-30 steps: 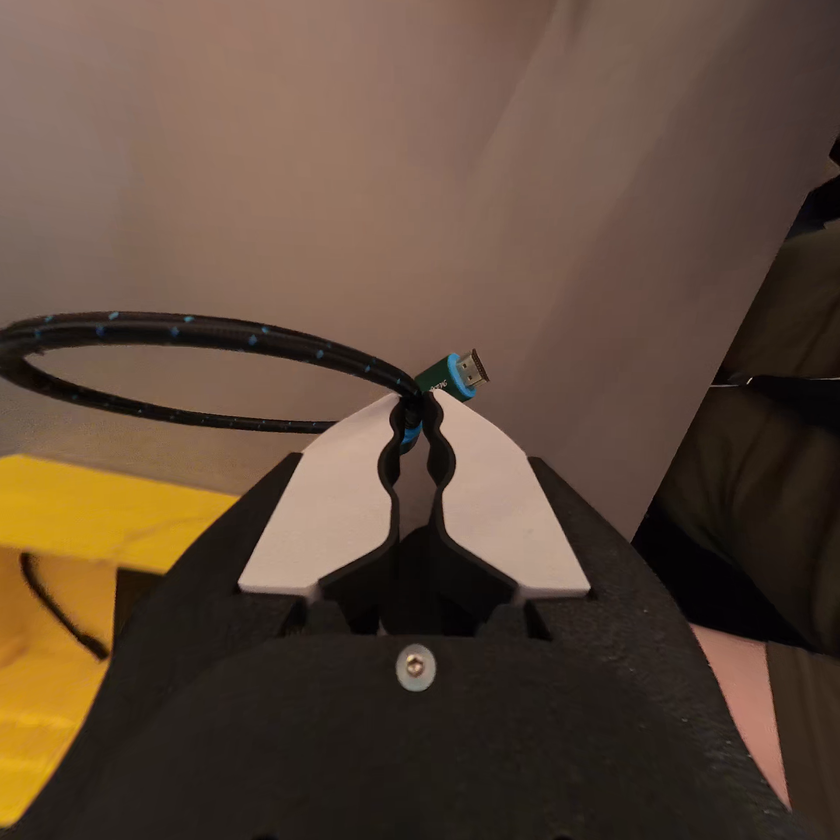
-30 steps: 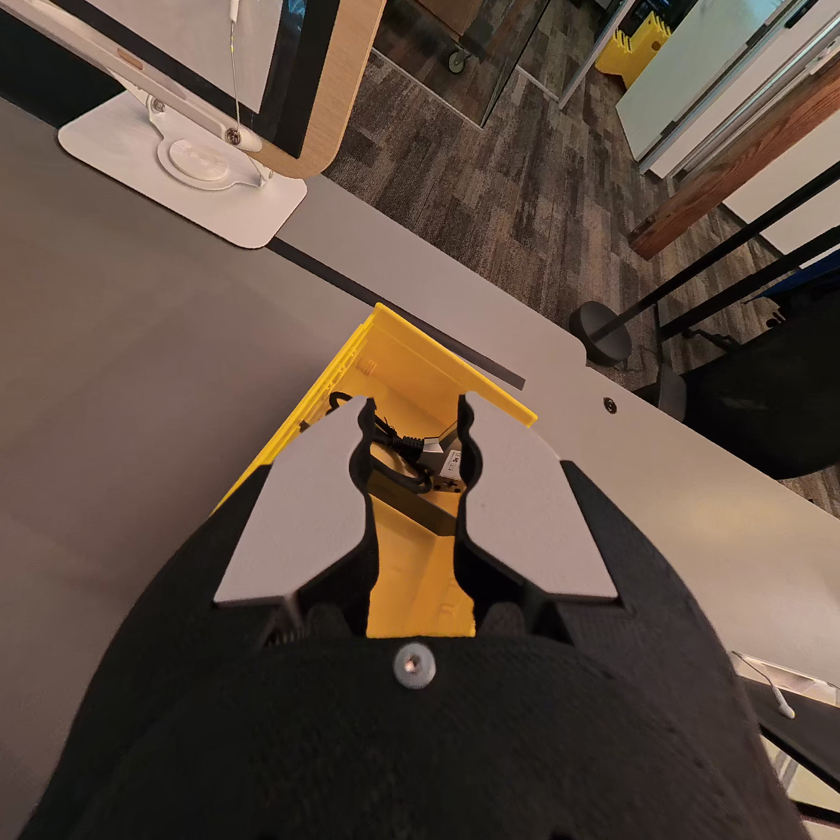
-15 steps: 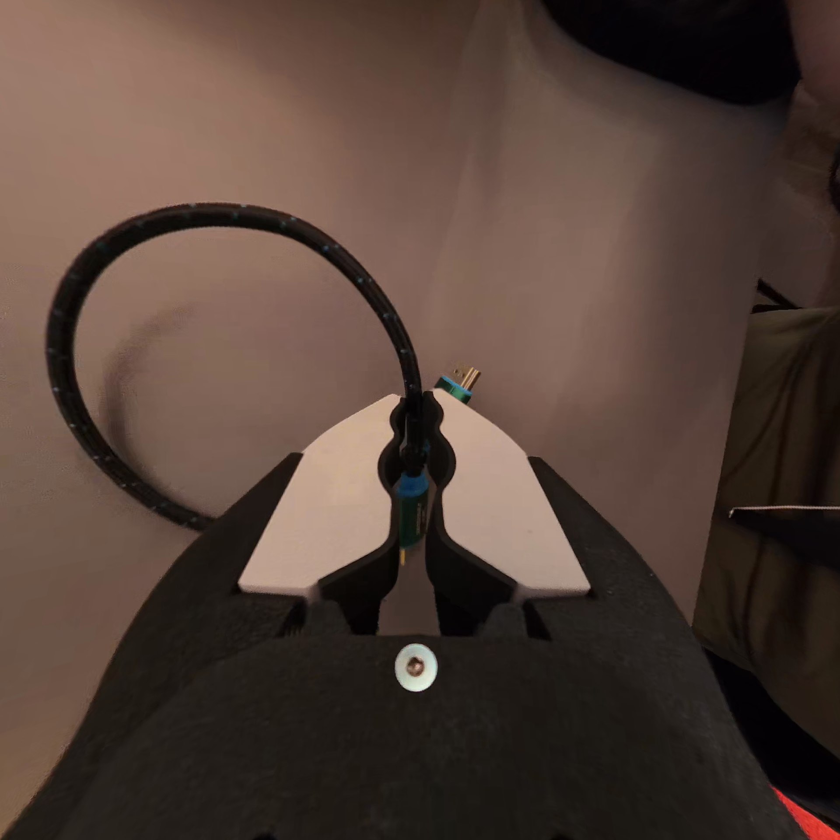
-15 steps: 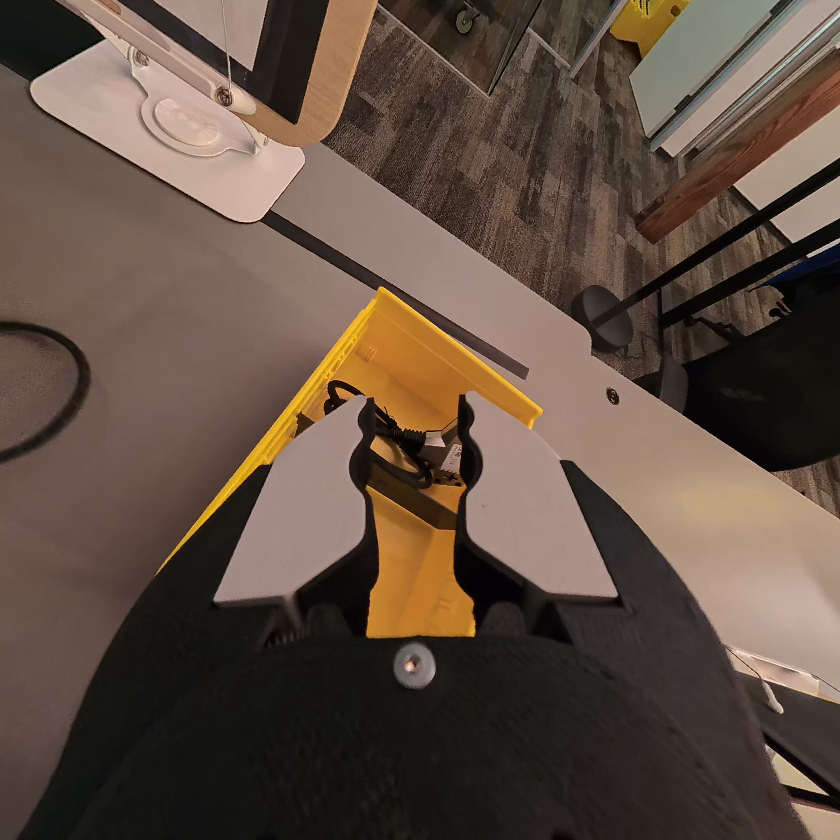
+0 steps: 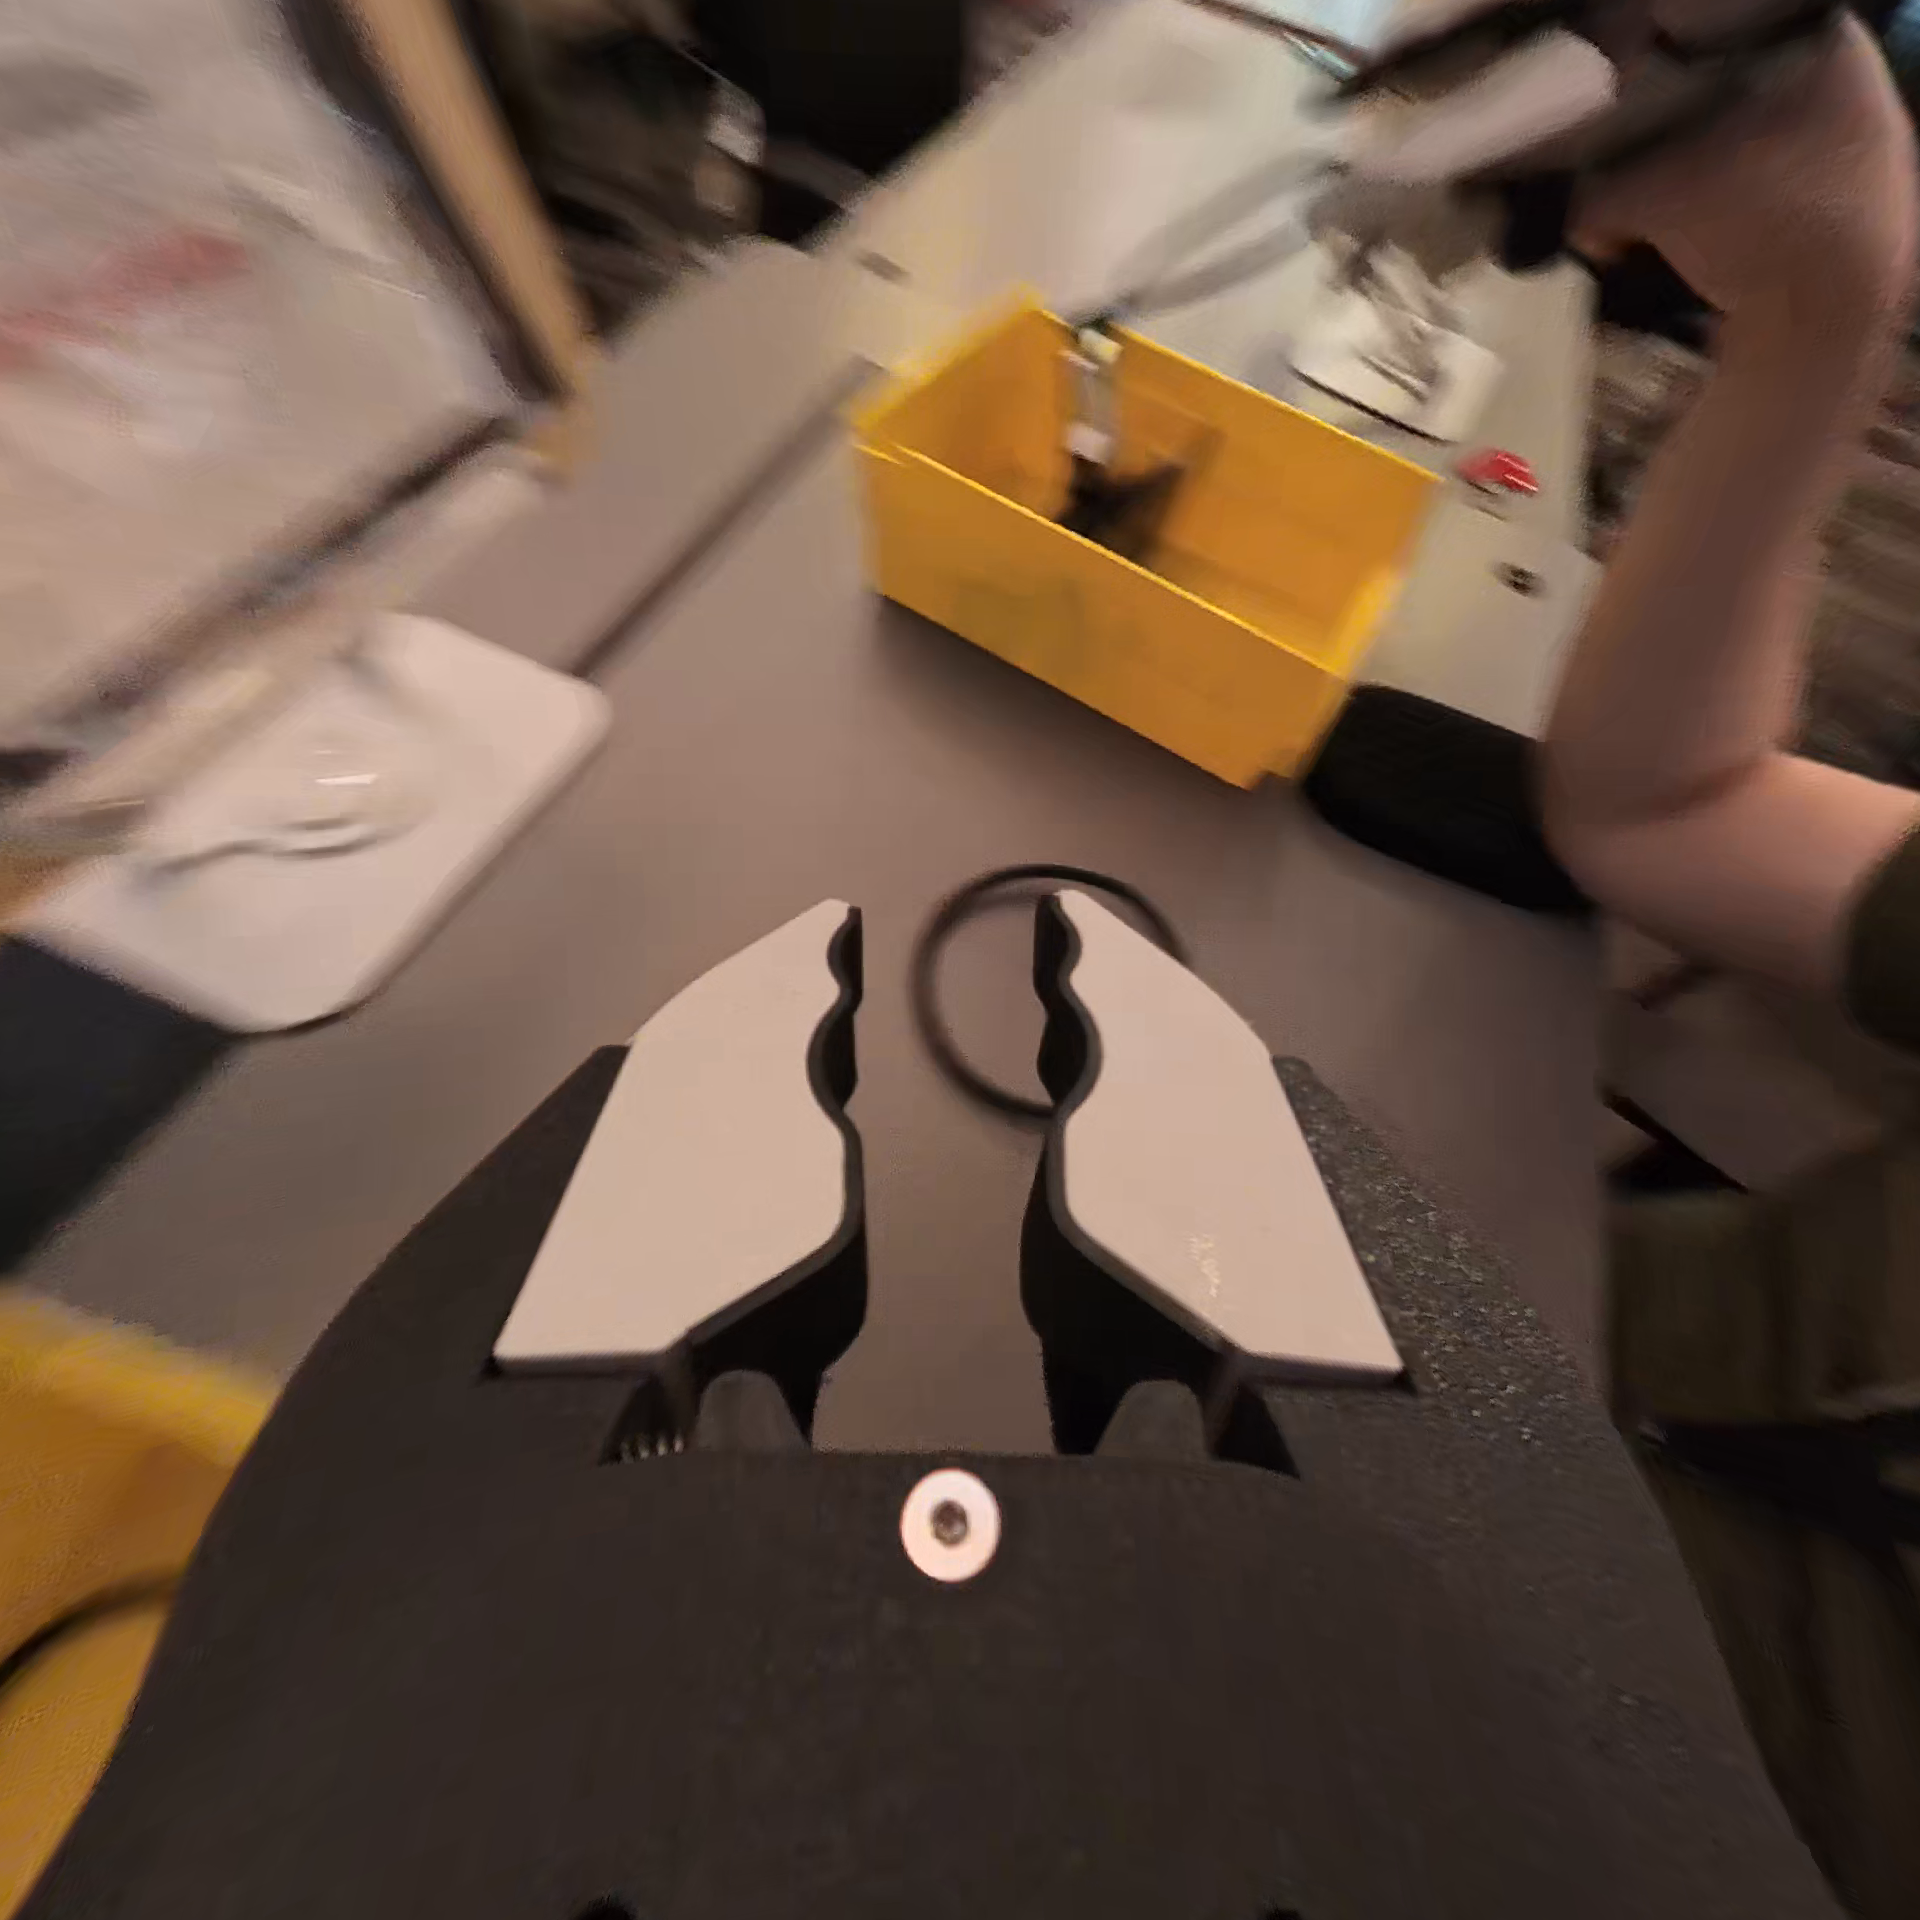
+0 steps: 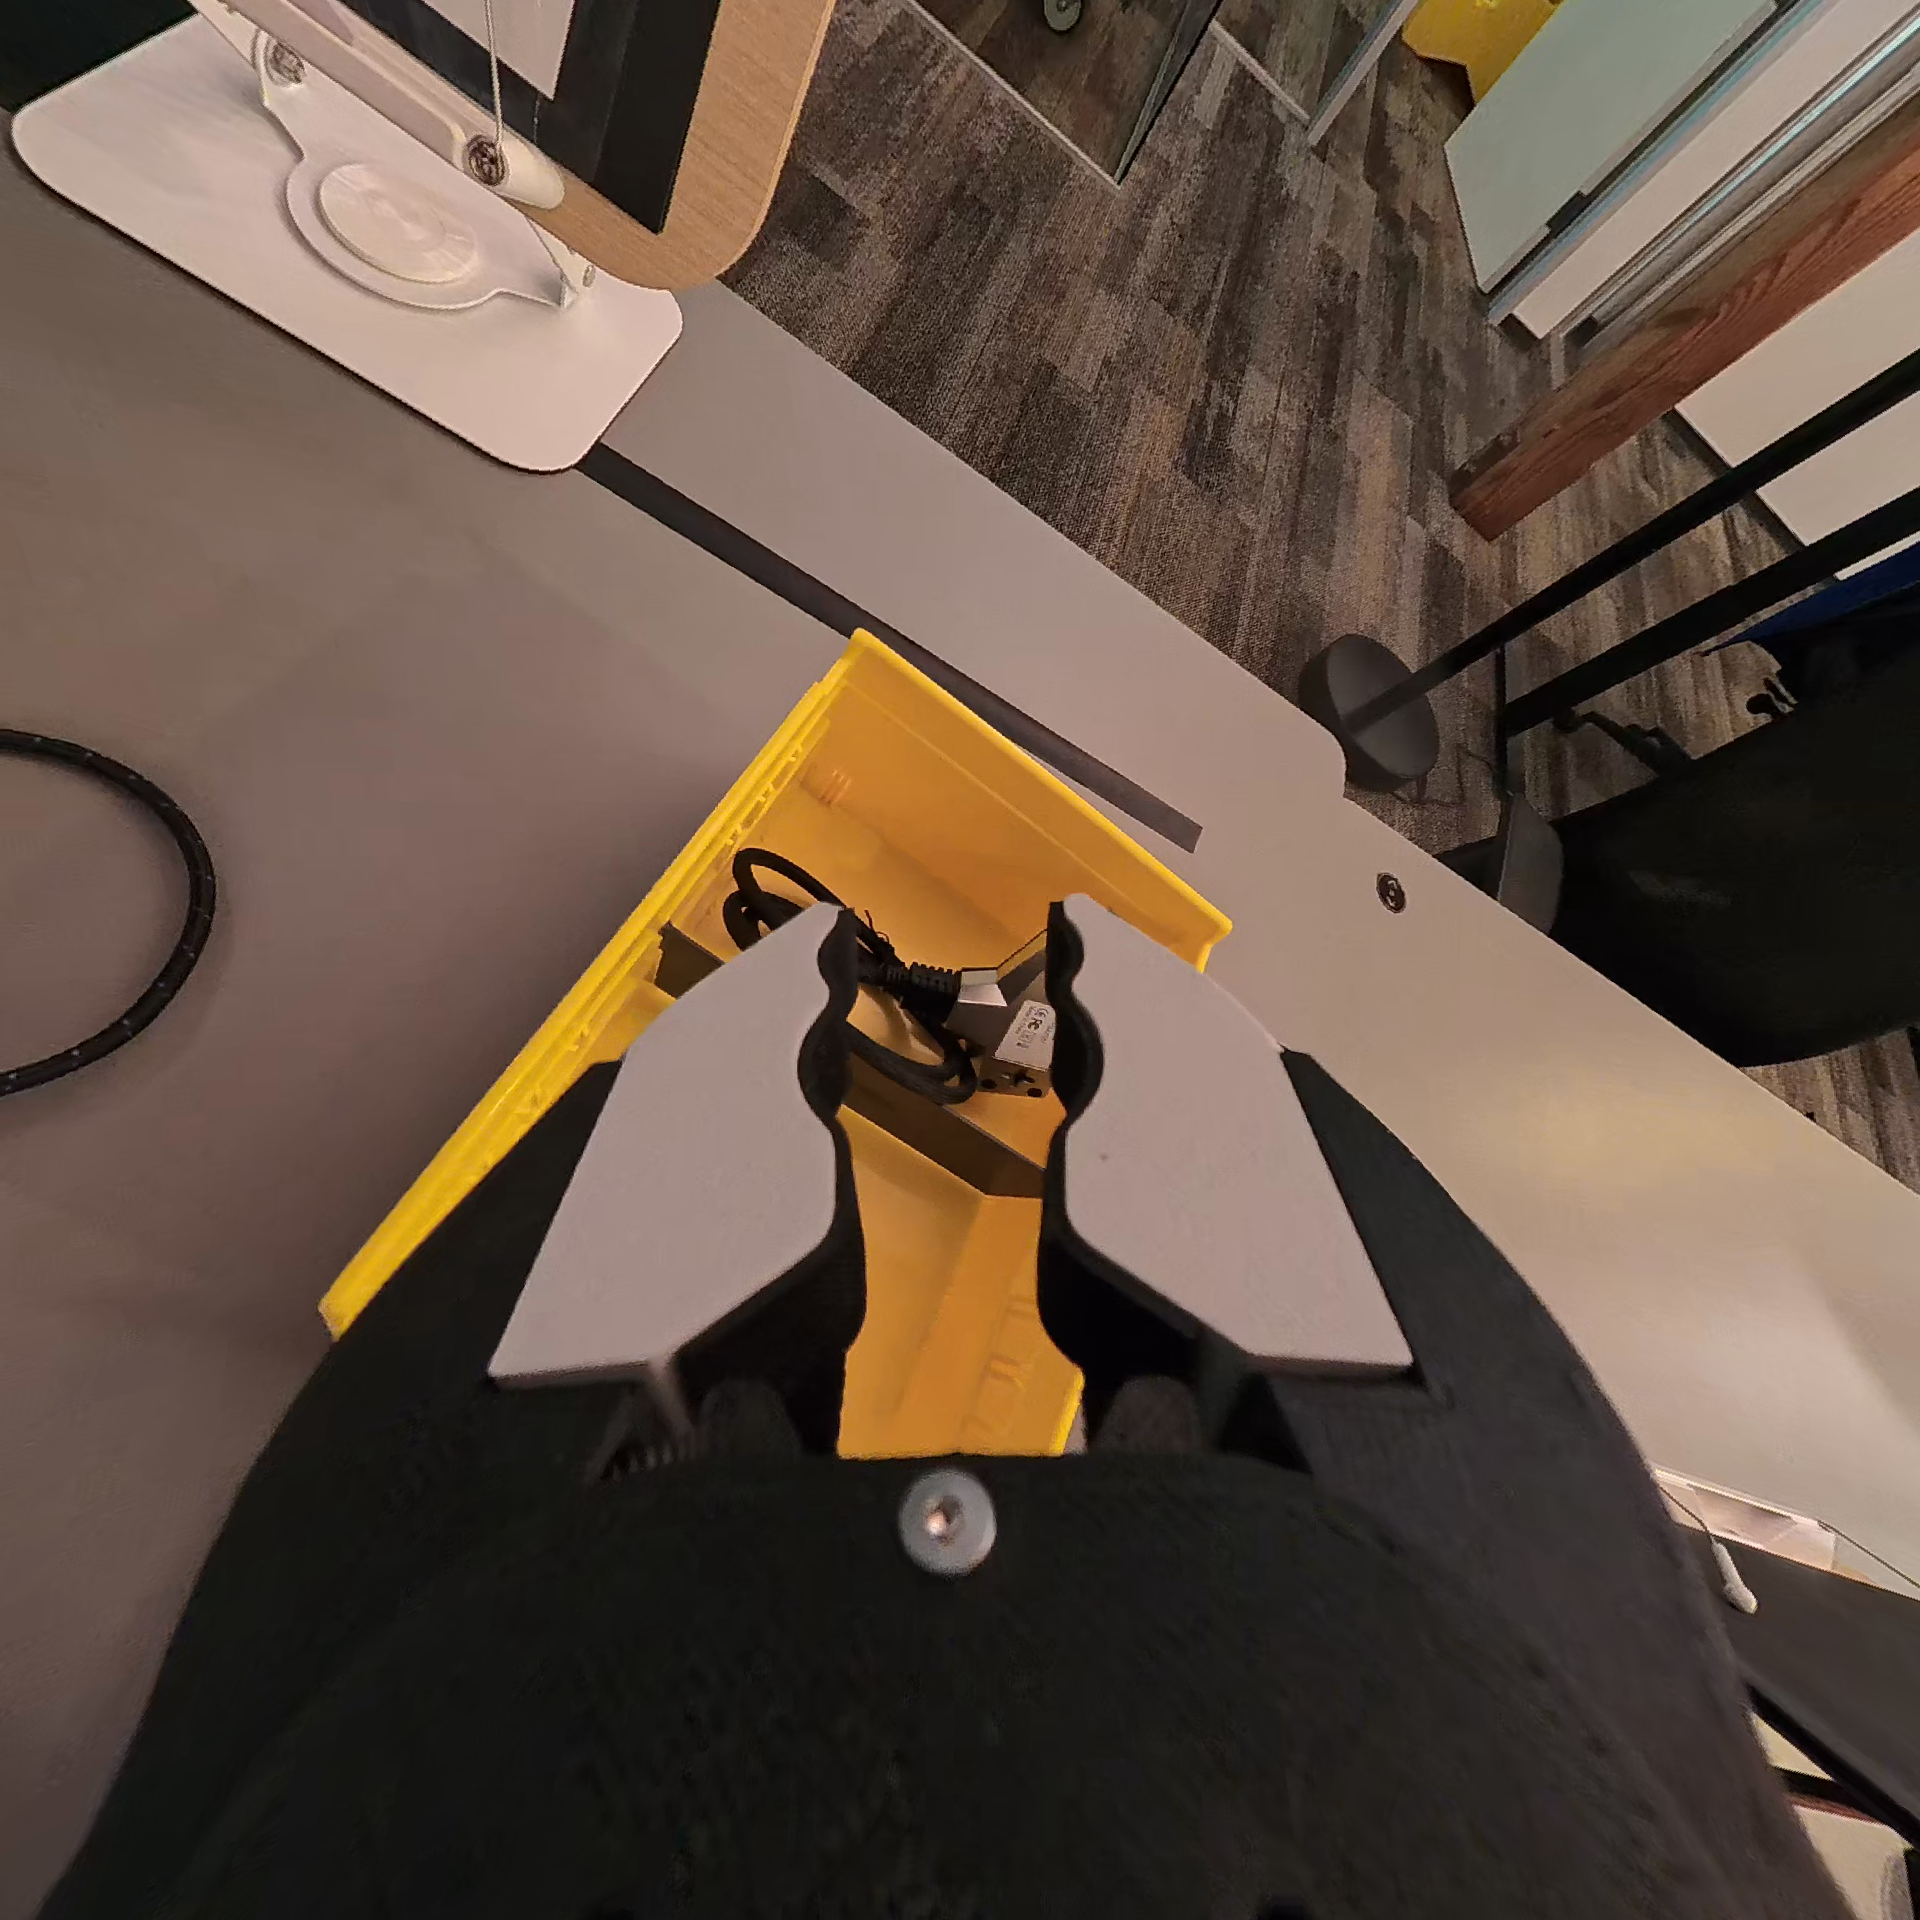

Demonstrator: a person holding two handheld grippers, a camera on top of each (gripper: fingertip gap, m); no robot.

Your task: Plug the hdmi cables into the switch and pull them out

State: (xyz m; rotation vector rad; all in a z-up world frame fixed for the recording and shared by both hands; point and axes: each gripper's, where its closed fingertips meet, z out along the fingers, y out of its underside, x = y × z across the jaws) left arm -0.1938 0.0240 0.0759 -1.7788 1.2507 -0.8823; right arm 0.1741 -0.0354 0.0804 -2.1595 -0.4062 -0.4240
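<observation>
A second ago the left tool was clamped on the braided black cable with its green plug sticking up past the fingertips; half a second ago it still held the cable, now hanging in a loop. Now that tool has let go: its jaws stand apart with nothing between them, and the cable lies in a ring on the grey bench, seen through and just beyond the gap. The left view has also swung from a bare wall to the bench and is smeared by motion. From left to right it shows a white stand base, the cable ring, the yellow bin farther back, and a person's bare forearm at the right edge, reaching over the bin.

The right view has hardly changed, save that the bin sits a little closer. An arc of the cable lies on the bench at the far left, where a second ago there was none. The right tool hovers over the open bin, jaws parted and gripping nothing. Between its fingertips, down in the bin, lie a thin black cord and the small silver switch it runs to. Whether the tips touch either cannot be told.
</observation>
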